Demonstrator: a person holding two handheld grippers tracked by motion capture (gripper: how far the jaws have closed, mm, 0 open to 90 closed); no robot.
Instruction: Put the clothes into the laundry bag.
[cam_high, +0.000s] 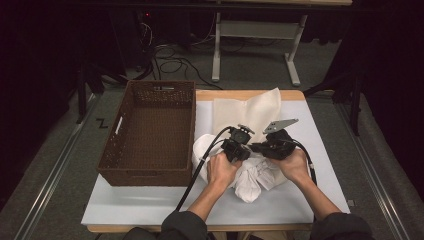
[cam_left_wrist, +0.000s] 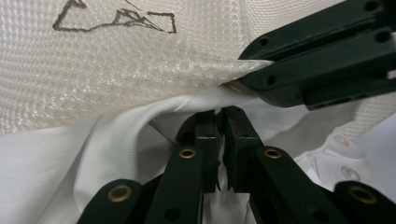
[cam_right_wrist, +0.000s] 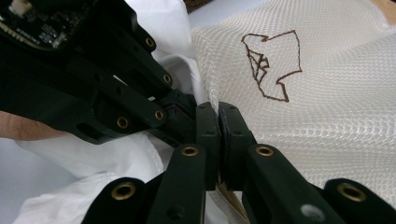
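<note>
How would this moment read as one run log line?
left gripper: shut on white shirt | right gripper: shut on mesh laundry bag | wicker basket: empty

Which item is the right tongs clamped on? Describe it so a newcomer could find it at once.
On the white table top, look right of the brown wicker basket for the pile of cloth under the hands. The right tongs pinch the cream mesh bag, which lies beyond the white shirt. Its waffle weave and small brown stitched emblem distinguish it from the smooth shirt.
</note>
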